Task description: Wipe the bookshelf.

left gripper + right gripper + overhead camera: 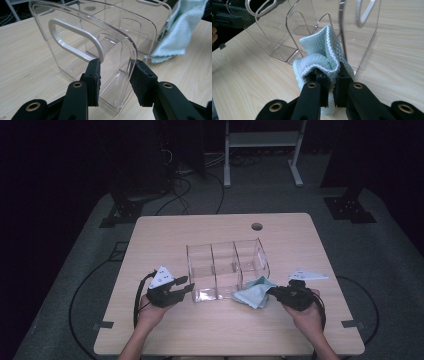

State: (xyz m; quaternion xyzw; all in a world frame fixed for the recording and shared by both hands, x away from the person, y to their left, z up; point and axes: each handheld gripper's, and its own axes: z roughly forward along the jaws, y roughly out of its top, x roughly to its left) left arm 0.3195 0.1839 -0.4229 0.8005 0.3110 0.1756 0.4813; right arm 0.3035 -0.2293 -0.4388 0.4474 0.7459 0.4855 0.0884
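A clear plastic organizer (227,265) with three compartments stands mid-table. My left gripper (189,285) is at its left end, low near the front. In the left gripper view the jaws (116,75) straddle the organizer's (100,37) near corner, a pad against the plastic on each side, below the white-rimmed handle cut-out. A pale blue-green cloth (252,292) lies bunched against the organizer's right front corner. My right gripper (272,292) is shut on it. In the right gripper view the pinched cloth (322,50) bulges up from the jaws (333,75) against the clear wall (362,37).
The wooden table (200,330) has a round cable hole (257,226) near its far edge. Cables trail from both grippers over the table's sides. A white metal frame (262,140) stands on the dark floor behind the table.
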